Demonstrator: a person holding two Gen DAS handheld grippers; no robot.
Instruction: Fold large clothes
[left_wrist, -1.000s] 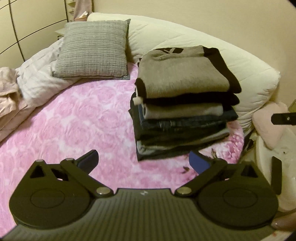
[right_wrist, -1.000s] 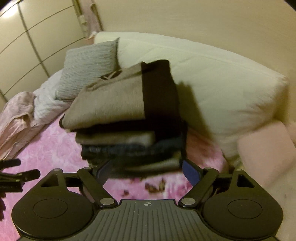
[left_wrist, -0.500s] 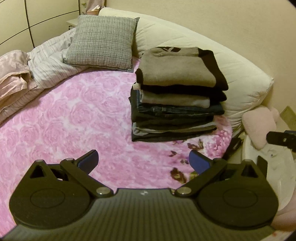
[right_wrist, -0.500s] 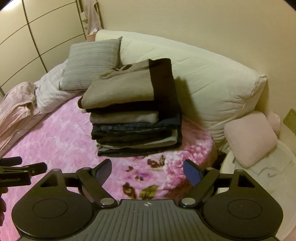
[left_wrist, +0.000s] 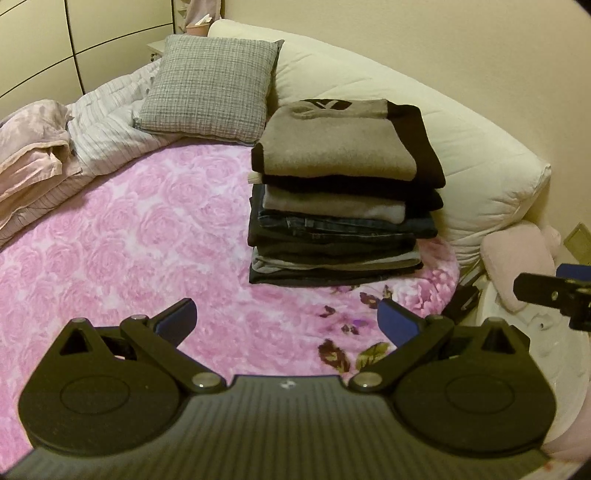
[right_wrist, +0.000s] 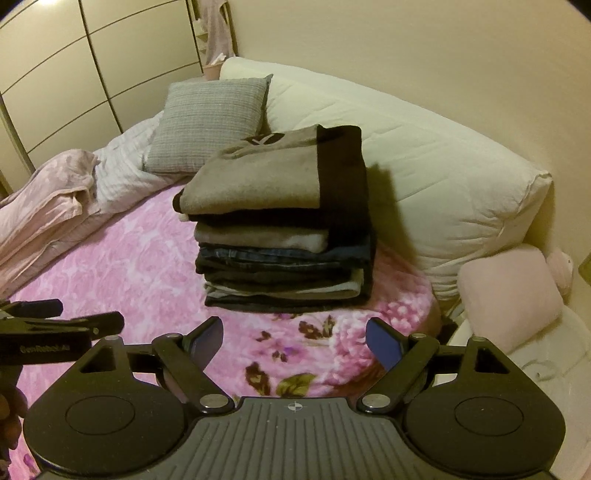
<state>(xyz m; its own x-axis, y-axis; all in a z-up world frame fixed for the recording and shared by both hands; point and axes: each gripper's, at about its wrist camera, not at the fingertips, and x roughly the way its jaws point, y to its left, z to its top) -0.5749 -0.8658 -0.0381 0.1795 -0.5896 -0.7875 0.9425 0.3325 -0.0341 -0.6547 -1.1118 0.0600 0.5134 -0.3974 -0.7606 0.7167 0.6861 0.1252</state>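
A neat stack of folded clothes (left_wrist: 343, 199) (right_wrist: 284, 236) stands on the pink rose-patterned blanket (left_wrist: 122, 251) (right_wrist: 122, 273). On top lies a tan sweater with a black band (left_wrist: 332, 147) (right_wrist: 266, 177); jeans and dark garments lie beneath. My left gripper (left_wrist: 286, 319) is open and empty, held back from the stack over the blanket. My right gripper (right_wrist: 293, 341) is also open and empty, in front of the stack. The right gripper's tip (left_wrist: 554, 291) shows at the far right of the left wrist view; the left gripper's fingers (right_wrist: 55, 325) show at the left edge of the right wrist view.
A grey pillow (left_wrist: 210, 88) (right_wrist: 210, 125) and a long cream bolster (left_wrist: 461, 147) (right_wrist: 443, 177) lie behind the stack. Crumpled pink and striped bedding (left_wrist: 44, 155) (right_wrist: 51, 206) is heaped at left. A pink cushion (left_wrist: 517, 258) (right_wrist: 509, 295) sits beyond the bed's right edge. Wardrobe doors (right_wrist: 74, 74) stand at left.
Both grippers have pulled back and up from the stack, which now looks smaller and farther away. The stack itself has not moved, and both grippers stay open.
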